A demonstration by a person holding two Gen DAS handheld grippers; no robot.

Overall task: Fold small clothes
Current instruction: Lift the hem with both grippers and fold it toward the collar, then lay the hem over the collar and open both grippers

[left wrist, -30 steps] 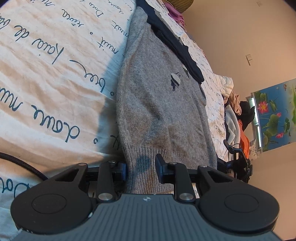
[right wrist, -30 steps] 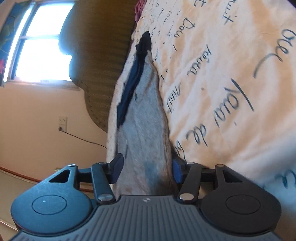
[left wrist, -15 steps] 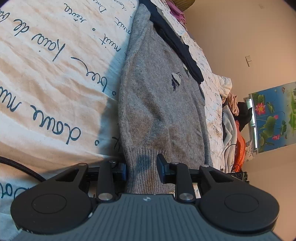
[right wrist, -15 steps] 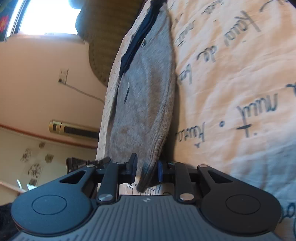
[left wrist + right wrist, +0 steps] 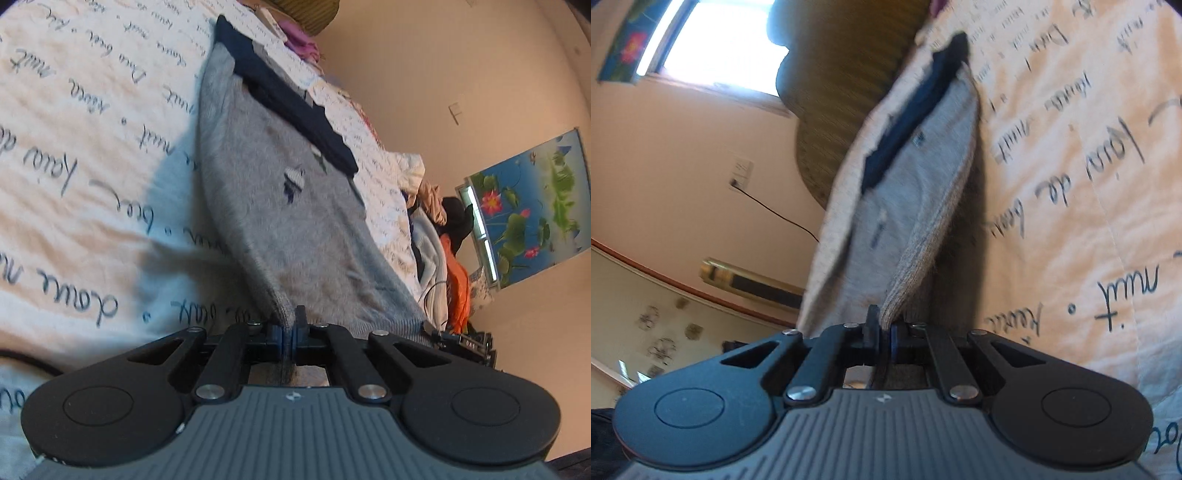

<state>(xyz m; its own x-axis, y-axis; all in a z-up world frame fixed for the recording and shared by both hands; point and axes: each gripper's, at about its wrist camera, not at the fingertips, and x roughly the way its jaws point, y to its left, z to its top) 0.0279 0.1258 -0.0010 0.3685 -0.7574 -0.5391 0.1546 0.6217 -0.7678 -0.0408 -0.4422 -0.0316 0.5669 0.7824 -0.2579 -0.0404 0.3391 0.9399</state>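
A small grey knit sweater (image 5: 295, 221) with a navy collar (image 5: 291, 107) and a small navy chest emblem lies on a white bedsheet (image 5: 74, 147) printed with dark handwriting. My left gripper (image 5: 288, 328) is shut on the sweater's ribbed hem, which is lifted off the sheet. In the right wrist view the same sweater (image 5: 923, 192) stretches away, and my right gripper (image 5: 884, 328) is shut on its hem at the other corner. The hem edge hangs raised between the two grippers.
A pile of clothes (image 5: 443, 236), with orange and light blue pieces, lies at the far end of the bed. A flower poster (image 5: 528, 206) hangs on the wall. A striped dark headboard (image 5: 857, 74) and a bright window (image 5: 713, 37) show in the right wrist view.
Both grippers were open around the hem a second ago. Both have closed on it and lifted the hem off the sheet.
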